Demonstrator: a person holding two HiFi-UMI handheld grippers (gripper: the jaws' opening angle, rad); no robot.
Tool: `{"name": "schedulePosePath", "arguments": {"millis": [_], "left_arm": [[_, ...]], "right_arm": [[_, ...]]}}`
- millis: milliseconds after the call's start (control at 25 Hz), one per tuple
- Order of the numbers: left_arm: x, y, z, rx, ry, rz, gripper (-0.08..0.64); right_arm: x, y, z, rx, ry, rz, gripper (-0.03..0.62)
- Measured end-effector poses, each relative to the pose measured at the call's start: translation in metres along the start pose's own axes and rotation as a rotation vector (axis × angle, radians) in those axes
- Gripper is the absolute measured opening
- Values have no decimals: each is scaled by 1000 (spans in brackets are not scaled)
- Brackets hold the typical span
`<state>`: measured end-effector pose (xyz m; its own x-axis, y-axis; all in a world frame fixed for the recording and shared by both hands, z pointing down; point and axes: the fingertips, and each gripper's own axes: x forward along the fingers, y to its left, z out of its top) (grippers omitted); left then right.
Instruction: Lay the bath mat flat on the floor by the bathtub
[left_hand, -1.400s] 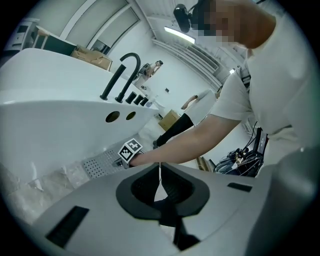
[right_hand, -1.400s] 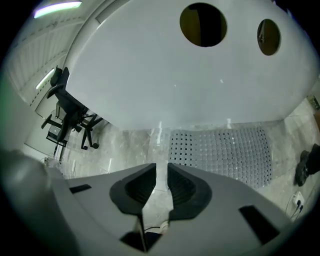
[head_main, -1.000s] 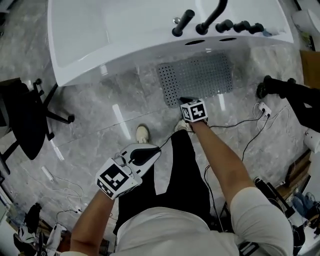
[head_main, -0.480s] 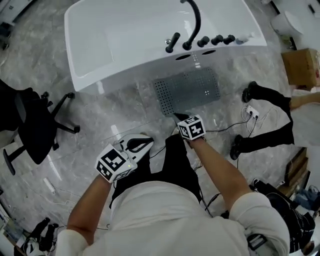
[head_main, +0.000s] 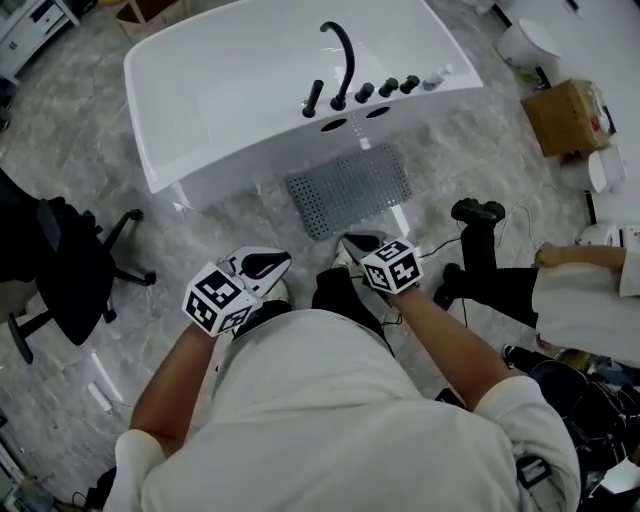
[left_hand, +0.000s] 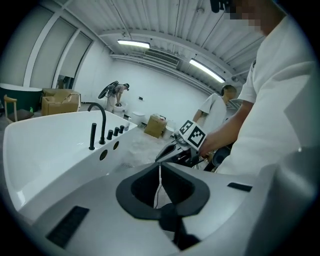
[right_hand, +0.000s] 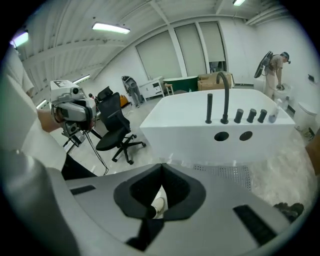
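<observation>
A white short-sleeved T-shirt (head_main: 330, 420) and black trousers (head_main: 338, 292) are worn, and a pale shoe (right_hand: 158, 205) is seen. The left gripper (head_main: 283, 261) and the right gripper (head_main: 347, 241) are cased in light grey shells, with black lining around the jaw opening. Black-and-white square markers are printed on the left cube (head_main: 215, 300) and the right cube (head_main: 392, 266).

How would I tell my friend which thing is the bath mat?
Find the big white bathtub. On the grey floor just in front of its black tap lies the bath mat, flat. It is the only grey rectangle dotted all over with little holes, unlike the plain brown cardboard box nearby.
</observation>
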<state>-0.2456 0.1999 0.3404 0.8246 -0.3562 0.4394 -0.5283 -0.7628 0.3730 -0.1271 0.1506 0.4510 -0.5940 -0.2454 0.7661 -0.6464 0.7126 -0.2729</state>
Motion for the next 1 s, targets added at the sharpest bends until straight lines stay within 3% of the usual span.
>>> {"name": "schedulePosePath", "arguments": {"millis": [360, 560, 1000], "left_arm": [[-15, -18, 7, 46, -20, 11, 26], [-30, -23, -2, 49, -20, 23, 26], [-54, -40, -18, 40, -32, 26, 26]], "right_arm": [[-57, 28, 7, -29, -86, -72, 9], [-70, 52, 6, -84, -98, -55, 9], [-74, 82, 2, -109, -108, -57, 9]]}}
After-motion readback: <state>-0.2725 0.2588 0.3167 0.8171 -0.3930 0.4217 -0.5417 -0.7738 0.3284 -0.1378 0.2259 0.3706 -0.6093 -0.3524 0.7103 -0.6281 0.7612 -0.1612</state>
